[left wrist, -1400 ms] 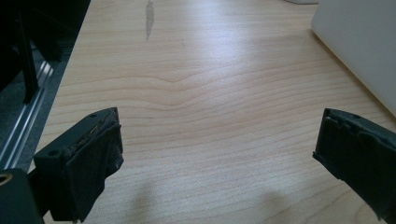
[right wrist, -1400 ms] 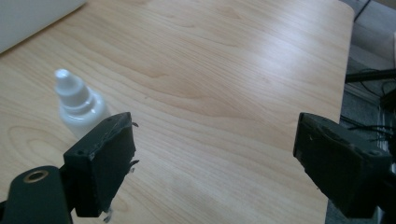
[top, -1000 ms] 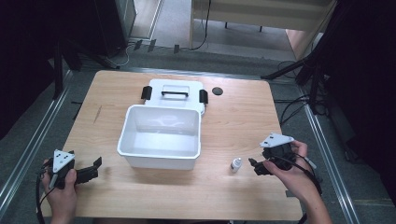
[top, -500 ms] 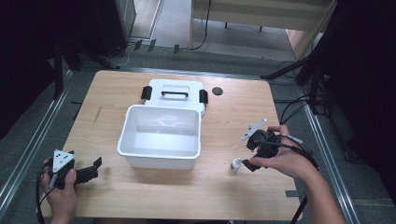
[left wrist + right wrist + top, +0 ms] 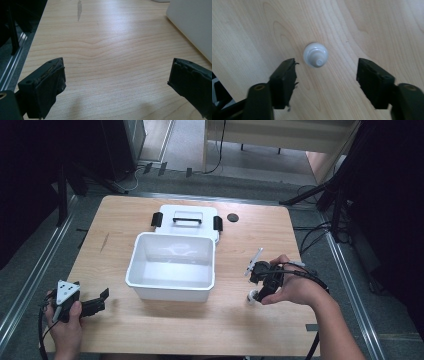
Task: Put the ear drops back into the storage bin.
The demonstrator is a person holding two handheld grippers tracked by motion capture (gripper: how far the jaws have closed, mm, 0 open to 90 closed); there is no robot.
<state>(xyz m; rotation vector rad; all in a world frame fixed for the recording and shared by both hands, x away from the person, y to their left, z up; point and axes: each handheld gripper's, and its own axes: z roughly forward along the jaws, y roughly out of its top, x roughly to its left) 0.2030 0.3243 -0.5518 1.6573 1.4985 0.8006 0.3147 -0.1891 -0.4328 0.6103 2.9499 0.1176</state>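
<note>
A pale wood bench (image 5: 150,330) is being viewed on grey flooring, dark stands around it. A white tub (image 5: 172,265) is sitting mid-bench, its lid (image 5: 186,218) touching behind; a black disc (image 5: 232,217) lies toward the far right corner. The left gripper (image 5: 102,299) is being held released at the near left corner over bare wood. The right gripper (image 5: 254,295) is being held released, tilted down over a small white knob (image 5: 315,55) near the right edge, not touching.

Light wooden table (image 5: 150,335); on it an open white plastic bin (image 5: 172,269), its black-handled white lid (image 5: 186,219), small black disc (image 5: 232,217), small white bottle (image 5: 315,54).
</note>
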